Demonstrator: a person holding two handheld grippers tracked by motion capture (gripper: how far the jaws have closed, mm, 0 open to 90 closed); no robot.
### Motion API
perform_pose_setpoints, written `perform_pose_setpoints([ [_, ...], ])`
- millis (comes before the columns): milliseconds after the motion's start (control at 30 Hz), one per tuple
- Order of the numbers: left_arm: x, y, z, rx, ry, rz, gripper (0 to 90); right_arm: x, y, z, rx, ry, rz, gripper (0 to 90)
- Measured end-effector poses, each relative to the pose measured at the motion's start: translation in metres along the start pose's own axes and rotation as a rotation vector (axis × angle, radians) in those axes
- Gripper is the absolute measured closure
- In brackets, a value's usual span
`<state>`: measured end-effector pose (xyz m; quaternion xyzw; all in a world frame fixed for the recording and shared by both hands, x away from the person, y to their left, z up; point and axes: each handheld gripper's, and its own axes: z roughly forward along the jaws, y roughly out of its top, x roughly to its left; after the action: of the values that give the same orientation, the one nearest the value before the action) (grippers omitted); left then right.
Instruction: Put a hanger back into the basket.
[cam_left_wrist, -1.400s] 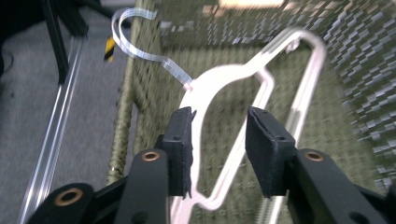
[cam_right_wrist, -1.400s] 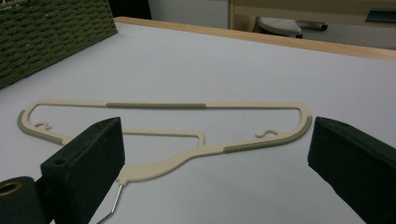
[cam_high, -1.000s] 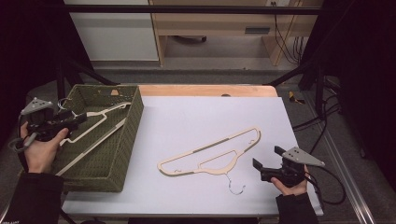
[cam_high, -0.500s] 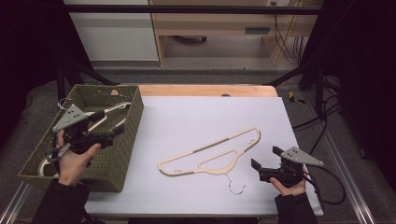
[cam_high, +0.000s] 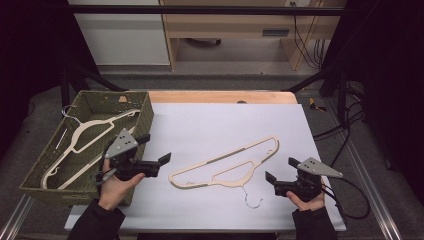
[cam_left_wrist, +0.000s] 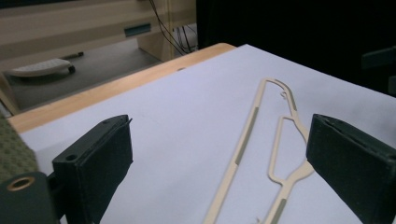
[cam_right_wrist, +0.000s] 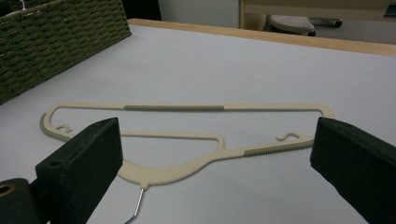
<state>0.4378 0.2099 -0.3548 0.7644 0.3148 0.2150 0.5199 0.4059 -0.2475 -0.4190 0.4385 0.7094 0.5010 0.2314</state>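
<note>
Basket (cam_high: 47, 172): a green woven basket at the left edge of the table, with one cream hanger (cam_high: 85, 137) lying inside it; its metal hook seems to reach over the far left rim, but this part is small and dim.

Left gripper (cam_high: 155, 149): it is over the white table just right of the basket, pointing toward the right. Its jaws have just been opening and stand wide apart, with nothing between them. In the left gripper view the two black pads (cam_left_wrist: 100, 161) frame bare table, and the second hanger lies farther ahead.

Table hanger (cam_high: 225, 162): a second cream hanger lies flat on the white sheet, near the middle of the table, between the two grippers. It lies slanted, one end toward the near left and the other toward the far right, and its metal hook (cam_high: 251, 197) points to the near edge. It touches neither gripper.

Right gripper (cam_high: 280, 172): it is near the front right part of the table, pointing left toward the table hanger (cam_right_wrist: 187, 140). Its jaws are wide apart and hold nothing; the hook is just beside it.

Table (cam_high: 215, 120): white top with a wooden strip on the far edge.
</note>
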Motion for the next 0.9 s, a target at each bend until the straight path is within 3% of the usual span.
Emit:
perform_pose_setpoints([
  [200,-0.019,-0.013,0.022,0.043,-0.046,0.023,7.0,0.004,0.000,0.003,0.014,0.001,-0.002,2.6],
  [333,-0.025,-0.023,0.032,0.057,-0.069,0.014,7.2,0.007,-0.001,0.005,0.032,-0.003,0.000,2.6],
  [700,-0.027,-0.044,0.044,0.106,-0.092,0.003,7.4,0.020,-0.003,0.015,0.074,0.011,-0.002,5.0],
  [900,-0.023,-0.049,0.046,0.117,-0.086,-0.007,7.3,0.029,-0.010,0.028,0.132,0.009,0.012,8.5],
])
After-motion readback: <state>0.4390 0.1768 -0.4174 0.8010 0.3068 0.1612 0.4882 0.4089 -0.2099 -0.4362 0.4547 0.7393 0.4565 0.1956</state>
